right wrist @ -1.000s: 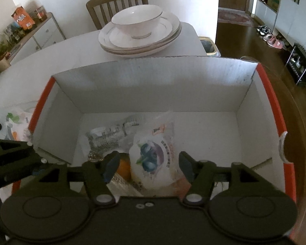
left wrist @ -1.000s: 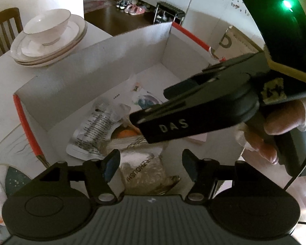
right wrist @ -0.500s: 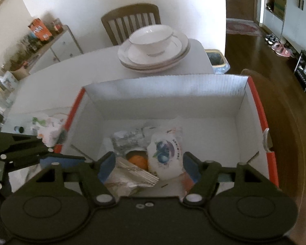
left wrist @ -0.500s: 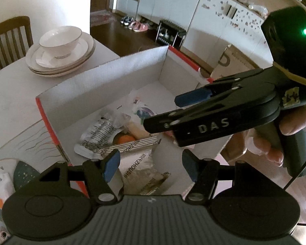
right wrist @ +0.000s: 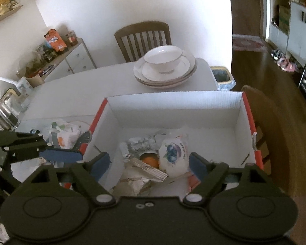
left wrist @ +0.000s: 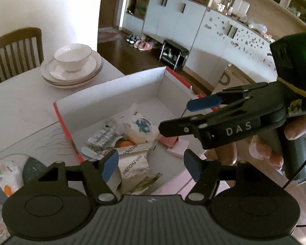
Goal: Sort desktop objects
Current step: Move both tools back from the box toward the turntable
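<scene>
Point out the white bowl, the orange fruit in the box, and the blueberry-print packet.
white bowl (right wrist: 164,60), right wrist view, on its outer wall.
orange fruit (right wrist: 151,161), right wrist view, on its exposed top.
blueberry-print packet (left wrist: 142,125), left wrist view, on the printed picture.

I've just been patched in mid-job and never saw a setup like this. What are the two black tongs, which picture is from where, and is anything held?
No robot arm here: a person holds hand-held tongs in each hand, each with a camera looking along its fingers. In the left view the left tongs fill the bottom, and the right tongs, gripped by a hand, cross in front. The right view shows the right tongs at the bottom.

Both hang over a white cardboard box on the table, holding snack packets and an orange. Stacked plates with a bowl sit beyond.

Both tongs are open and empty; the right jaws have just been opening.
</scene>
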`<state>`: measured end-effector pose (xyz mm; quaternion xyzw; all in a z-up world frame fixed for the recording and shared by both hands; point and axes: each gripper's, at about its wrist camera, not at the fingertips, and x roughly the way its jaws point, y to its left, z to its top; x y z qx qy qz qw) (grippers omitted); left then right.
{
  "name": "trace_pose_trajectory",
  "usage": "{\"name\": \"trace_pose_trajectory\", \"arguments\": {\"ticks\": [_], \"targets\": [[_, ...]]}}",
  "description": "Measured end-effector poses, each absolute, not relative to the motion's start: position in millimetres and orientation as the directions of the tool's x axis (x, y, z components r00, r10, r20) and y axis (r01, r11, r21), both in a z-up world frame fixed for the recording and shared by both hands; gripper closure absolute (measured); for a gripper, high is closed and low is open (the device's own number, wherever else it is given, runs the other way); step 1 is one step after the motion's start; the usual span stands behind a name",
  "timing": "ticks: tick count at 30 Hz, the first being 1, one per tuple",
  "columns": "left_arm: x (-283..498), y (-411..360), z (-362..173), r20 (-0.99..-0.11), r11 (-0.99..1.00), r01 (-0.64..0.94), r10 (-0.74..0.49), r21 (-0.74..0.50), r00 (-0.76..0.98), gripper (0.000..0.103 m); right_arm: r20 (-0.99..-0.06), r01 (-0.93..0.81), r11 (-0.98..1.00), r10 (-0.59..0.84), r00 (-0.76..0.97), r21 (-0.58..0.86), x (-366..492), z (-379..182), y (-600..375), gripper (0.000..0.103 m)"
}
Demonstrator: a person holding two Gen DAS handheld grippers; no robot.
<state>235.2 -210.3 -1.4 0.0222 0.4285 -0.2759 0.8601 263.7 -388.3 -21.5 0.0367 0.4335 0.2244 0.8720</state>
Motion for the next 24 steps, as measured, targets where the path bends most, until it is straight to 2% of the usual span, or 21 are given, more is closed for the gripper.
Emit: {"name": "trace_pose_trajectory", "arguments": {"ticks": [6,13,18,24], "targets": [[225,-202,2,-0.737,0.850,0.486,-0.459,-0.203,0.496,0.033,-0.714,-0.373,0.893,0.432,0.551,0.252,248,-14,-386,0.011],[210,-185,3,-0.720,0.846,0.494,-0.469,-0.201,0.511,0.021,-0.692,-0.394,0.894,0.423,0.585,0.214,226,-8,-375,0.005],[198,-168,6,-0.705,0.845,0.505,-0.467,-0.177,0.533,0.018,-0.675,-0.376,0.907,0.398,0.621,0.190,210,-7,-364,0.002],[189,-140,8,-0.691,0.845,0.508,-0.467,-0.165,0.552,0.007,-0.653,-0.333,0.925,0.367,0.662,0.181,194,-5,-345,0.001]]}}
